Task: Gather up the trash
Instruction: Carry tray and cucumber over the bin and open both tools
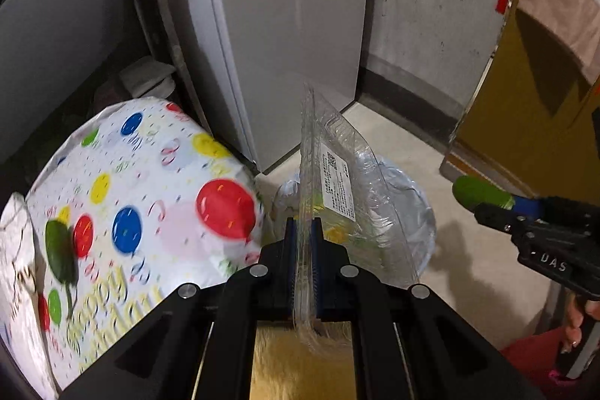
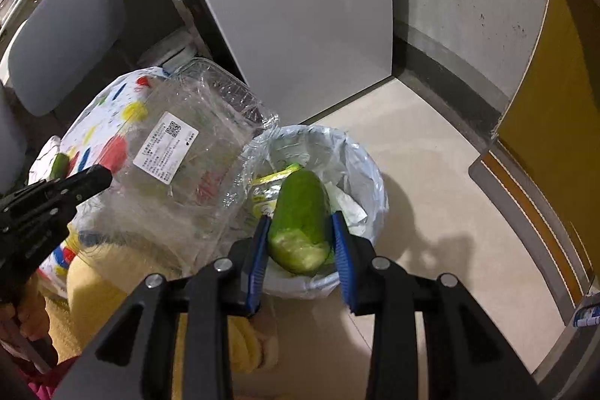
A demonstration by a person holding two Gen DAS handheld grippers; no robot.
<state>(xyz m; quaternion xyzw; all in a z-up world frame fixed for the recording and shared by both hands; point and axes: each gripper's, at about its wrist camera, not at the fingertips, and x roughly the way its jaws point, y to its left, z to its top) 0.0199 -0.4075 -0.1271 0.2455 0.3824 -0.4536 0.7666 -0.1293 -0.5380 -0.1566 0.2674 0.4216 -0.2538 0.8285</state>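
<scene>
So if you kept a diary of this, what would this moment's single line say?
left claw: shut on clear plastic clamshell box | right claw: shut on half-eaten green cucumber over white-lined trash bin | nothing released

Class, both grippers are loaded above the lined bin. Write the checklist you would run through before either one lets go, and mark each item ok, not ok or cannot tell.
1. Right gripper holds the cucumber piece between both pads: ok.
2. Cucumber piece is over the bin opening, so an opening of the jaws should drop it in: ok.
3. Left gripper pinches the clear plastic container by its edge: ok.
4. Container is fully over the bin: not ok; in the right wrist view it hangs mostly to the left, over the balloon-print table cover.
5. Room left in the bin: cannot tell; a yellow wrapper already lies inside.
</scene>
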